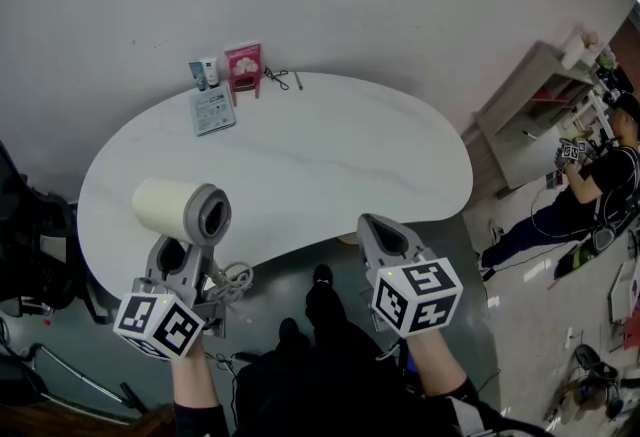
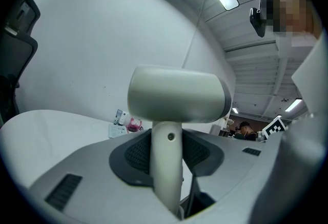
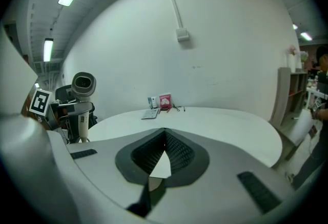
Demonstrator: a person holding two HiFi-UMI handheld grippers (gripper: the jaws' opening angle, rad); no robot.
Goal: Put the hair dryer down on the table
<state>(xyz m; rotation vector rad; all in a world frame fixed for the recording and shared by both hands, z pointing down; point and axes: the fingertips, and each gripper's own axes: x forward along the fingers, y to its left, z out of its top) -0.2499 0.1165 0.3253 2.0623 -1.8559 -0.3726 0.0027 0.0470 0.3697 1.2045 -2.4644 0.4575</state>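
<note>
The cream hair dryer (image 1: 180, 210) stands upright over the near left edge of the white table (image 1: 300, 165). My left gripper (image 1: 190, 253) is shut on its handle. In the left gripper view the handle (image 2: 167, 166) runs up between the dark pads, with the dryer barrel (image 2: 177, 95) across the top. Its cord (image 1: 233, 279) hangs in a loop below the grip. My right gripper (image 1: 384, 231) hovers at the table's near edge, shut and empty; in its own view the right gripper (image 3: 164, 135) has its tips meeting, and the hair dryer (image 3: 83, 85) shows at the far left.
At the table's far side stand a pink box (image 1: 244, 65), two small bottles (image 1: 205, 73), a leaflet (image 1: 212, 111) and a small dark wire item (image 1: 278, 77). A black chair (image 1: 30, 235) is at the left. A shelf (image 1: 530, 105) and a person (image 1: 590, 190) are at the right.
</note>
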